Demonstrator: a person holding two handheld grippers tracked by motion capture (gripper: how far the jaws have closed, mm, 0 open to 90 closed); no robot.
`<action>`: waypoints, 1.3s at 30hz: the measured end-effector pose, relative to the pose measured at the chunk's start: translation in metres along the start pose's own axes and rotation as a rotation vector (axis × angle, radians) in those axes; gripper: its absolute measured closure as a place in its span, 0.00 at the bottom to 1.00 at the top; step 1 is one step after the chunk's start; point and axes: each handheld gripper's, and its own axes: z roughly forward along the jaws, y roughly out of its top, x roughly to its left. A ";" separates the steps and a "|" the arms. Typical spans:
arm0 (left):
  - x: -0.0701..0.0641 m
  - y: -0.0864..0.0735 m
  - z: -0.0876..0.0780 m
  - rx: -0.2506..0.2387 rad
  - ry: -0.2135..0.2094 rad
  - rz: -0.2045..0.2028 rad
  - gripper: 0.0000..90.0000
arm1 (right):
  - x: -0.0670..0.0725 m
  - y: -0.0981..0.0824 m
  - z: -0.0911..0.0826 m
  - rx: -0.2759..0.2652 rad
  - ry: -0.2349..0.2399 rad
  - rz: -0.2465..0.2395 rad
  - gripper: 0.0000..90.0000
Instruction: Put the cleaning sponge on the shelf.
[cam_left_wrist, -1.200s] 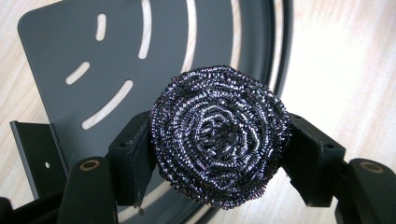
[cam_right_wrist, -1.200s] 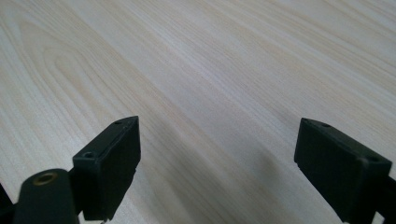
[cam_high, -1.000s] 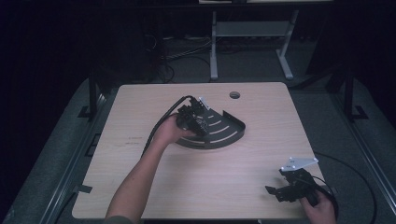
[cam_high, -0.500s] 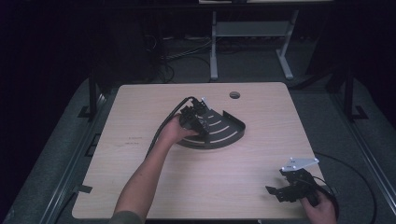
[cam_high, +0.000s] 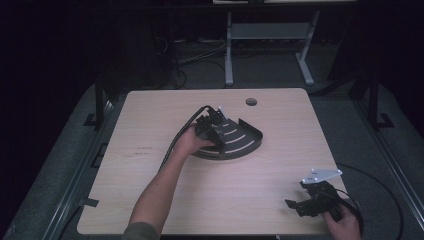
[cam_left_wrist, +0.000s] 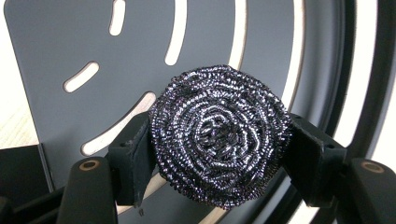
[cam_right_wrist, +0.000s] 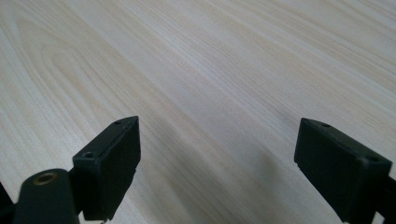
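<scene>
Scourer (cam_left_wrist: 219, 135) coil-face toward camera, clamped in left gripper (cam_left_wrist: 219, 154) jaws, right gripper (cam_right_wrist: 219, 158) jaws wide.

- Light wood table (cam_high: 150, 200), rounded corners, round cable hole (cam_high: 251, 102) near far edge, beyond the left gripper (cam_high: 212, 131).
- Grey carpet floor (cam_high: 350, 125) around it.
- Pale metal frame stand (cam_high: 265, 45) behind the table, cables (cam_high: 195, 60) on the floor beside it.
- Room dark, far background black.
</scene>
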 end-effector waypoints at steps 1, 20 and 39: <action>0.000 0.000 0.001 -0.004 0.001 -0.005 0.35 | 0.000 0.000 0.000 0.001 0.001 0.001 0.16; 0.003 0.001 0.009 0.012 0.013 -0.017 0.34 | 0.000 -0.001 0.000 0.001 0.003 0.002 0.16; 0.005 0.000 0.010 0.024 0.009 -0.028 0.30 | 0.001 0.001 0.000 0.005 0.007 -0.003 0.16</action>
